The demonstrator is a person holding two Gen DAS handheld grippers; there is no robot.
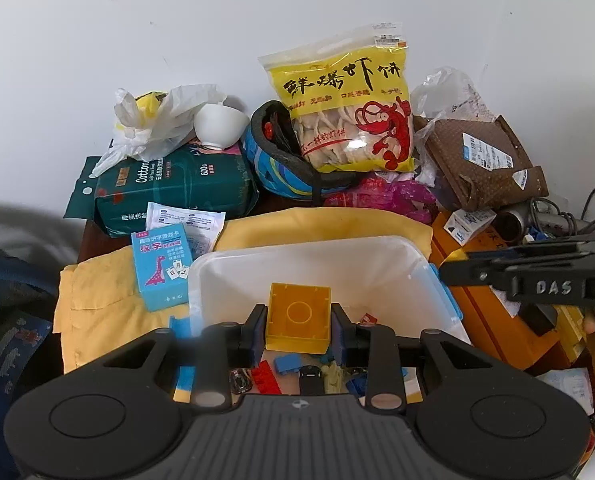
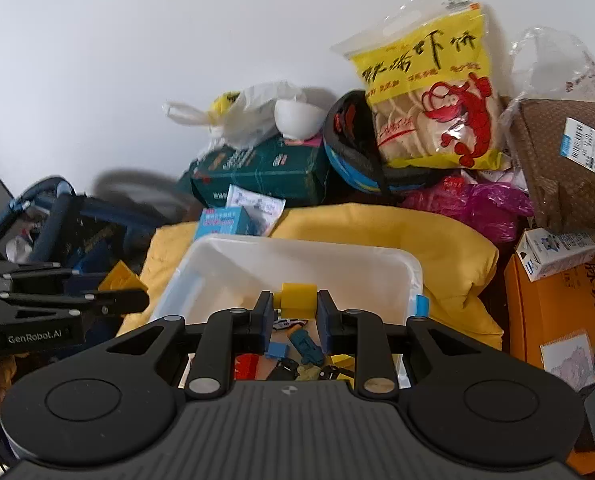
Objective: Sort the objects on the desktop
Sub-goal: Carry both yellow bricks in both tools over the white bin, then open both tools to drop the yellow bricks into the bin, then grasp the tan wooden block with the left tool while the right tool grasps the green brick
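Note:
My left gripper (image 1: 298,326) is shut on a yellow square building block (image 1: 299,316), underside facing the camera, held above the near part of a white plastic bin (image 1: 297,258). My right gripper (image 2: 296,312) is shut on a small yellow cylinder block (image 2: 298,300), held above the same bin (image 2: 297,258). Several small toys lie in the bin bottom: red brick (image 1: 263,378), blue pieces (image 1: 287,362), blue figure (image 2: 307,346). The right gripper shows at the right in the left wrist view (image 1: 537,276); the left gripper shows at the left in the right wrist view (image 2: 57,308).
The bin sits on a yellow cloth (image 1: 317,224). Behind: a blue card box (image 1: 161,268), green cotton-tissue pack (image 1: 177,188), white bowl (image 1: 219,124), blue helmet (image 1: 281,160), yellow shrimp-cracker bag (image 1: 345,112), brown parcel (image 1: 481,160). An orange box (image 2: 557,320) lies right.

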